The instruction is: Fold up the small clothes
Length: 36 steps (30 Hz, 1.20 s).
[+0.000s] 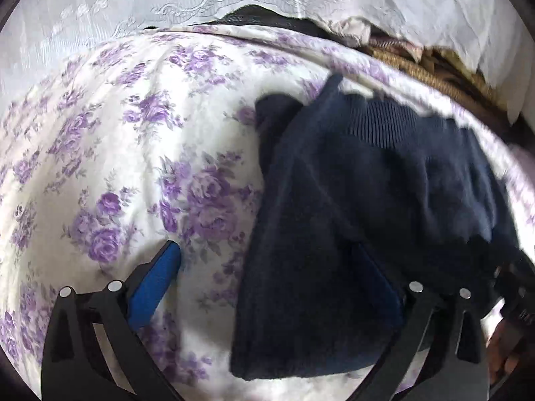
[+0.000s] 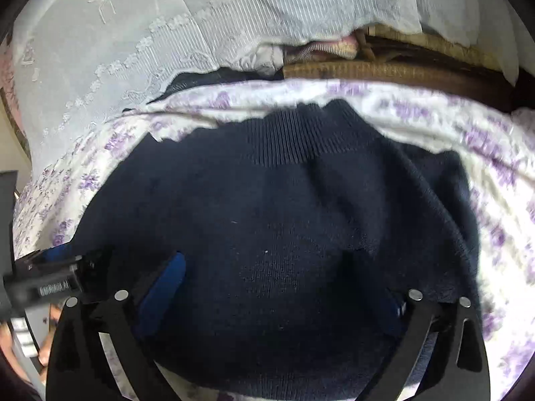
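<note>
2 grippers, left and right, are spread wide, nothing gripped. The sweater on the bedspread should be pinched at its near hem, evenly.

Sweater lies on bedsheet, curtain behind.

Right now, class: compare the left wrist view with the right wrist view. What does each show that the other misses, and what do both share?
Only the left wrist view shows a wide bare stretch of the floral bedsheet left of the navy sweater, with the left gripper open, straddling the sweater's left edge. Only the right wrist view shows the right gripper open over the sweater's middle, and the left gripper from the side. Both show the sweater's ribbed hem, the white lace curtain and a wicker basket behind.
</note>
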Each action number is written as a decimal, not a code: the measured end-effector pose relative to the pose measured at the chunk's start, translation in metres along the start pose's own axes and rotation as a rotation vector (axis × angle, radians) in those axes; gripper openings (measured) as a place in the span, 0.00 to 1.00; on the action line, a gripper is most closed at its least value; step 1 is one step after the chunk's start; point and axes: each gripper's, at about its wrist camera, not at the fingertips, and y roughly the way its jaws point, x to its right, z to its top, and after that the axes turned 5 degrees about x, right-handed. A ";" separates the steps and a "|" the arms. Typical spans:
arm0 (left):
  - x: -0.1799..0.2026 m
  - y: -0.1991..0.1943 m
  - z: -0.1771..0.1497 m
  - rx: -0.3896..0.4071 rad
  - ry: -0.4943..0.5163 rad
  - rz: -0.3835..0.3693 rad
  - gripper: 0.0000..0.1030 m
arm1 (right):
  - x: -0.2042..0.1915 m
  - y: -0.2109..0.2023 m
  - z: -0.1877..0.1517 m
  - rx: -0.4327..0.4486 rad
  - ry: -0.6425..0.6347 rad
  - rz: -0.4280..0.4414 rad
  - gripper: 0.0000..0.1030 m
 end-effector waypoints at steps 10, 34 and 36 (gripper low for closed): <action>0.016 0.016 0.007 -0.031 0.091 0.121 0.96 | 0.012 0.002 -0.001 0.000 -0.130 -0.198 0.97; 0.038 -0.036 -0.001 0.133 0.096 -0.043 0.95 | 0.024 -0.038 0.005 0.112 0.135 0.111 0.39; 0.048 -0.031 -0.004 0.128 0.142 -0.013 0.95 | 0.033 -0.036 0.005 0.102 0.172 0.104 0.41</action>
